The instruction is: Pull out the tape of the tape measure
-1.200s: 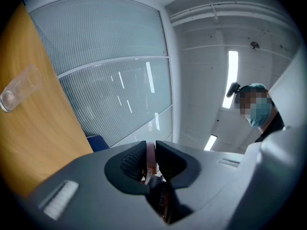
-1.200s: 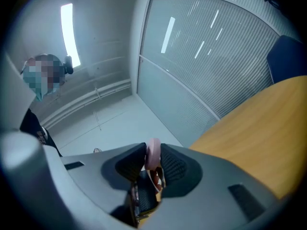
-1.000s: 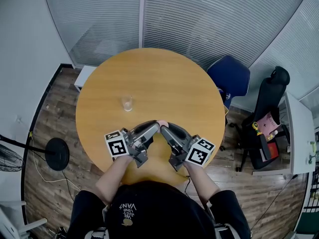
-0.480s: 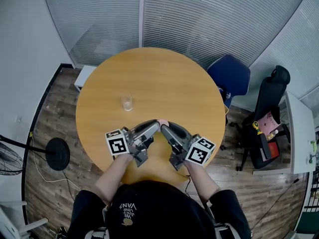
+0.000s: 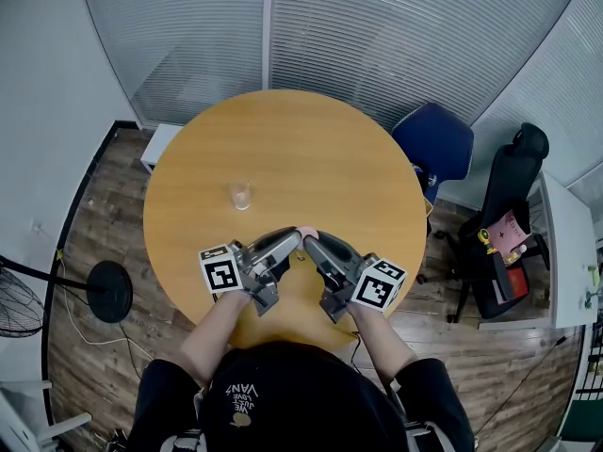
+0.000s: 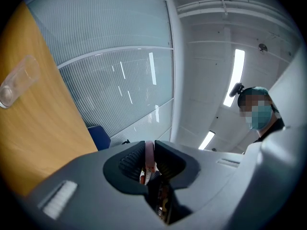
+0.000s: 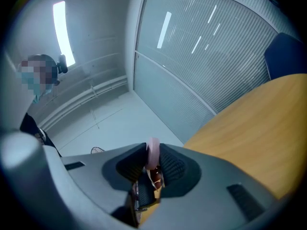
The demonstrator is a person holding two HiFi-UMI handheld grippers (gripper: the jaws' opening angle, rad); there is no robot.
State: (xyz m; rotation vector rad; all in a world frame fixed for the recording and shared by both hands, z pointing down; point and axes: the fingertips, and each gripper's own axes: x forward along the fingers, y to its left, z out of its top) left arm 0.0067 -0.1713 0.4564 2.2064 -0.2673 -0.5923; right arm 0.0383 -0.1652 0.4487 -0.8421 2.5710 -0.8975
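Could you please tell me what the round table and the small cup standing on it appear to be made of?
The table looks like wood or a wood-look laminate: warm brown, smooth, with little sheen. The cup seems to be clear plastic or glass, since the tabletop shows through it; which of the two, I cannot tell.

Your head view is bright and evenly lit from overhead, with hardly any shadow on the table [image 5: 283, 149], and the straight lines of the glass partition [image 5: 405, 36] bow hard toward the edges. In both gripper views the ceiling light strips [image 6: 235, 75] blow out to pure white and streak as reflections across that glass. Dark vignetting rings the corners there, and whatever sits nearest the lens goes soft.
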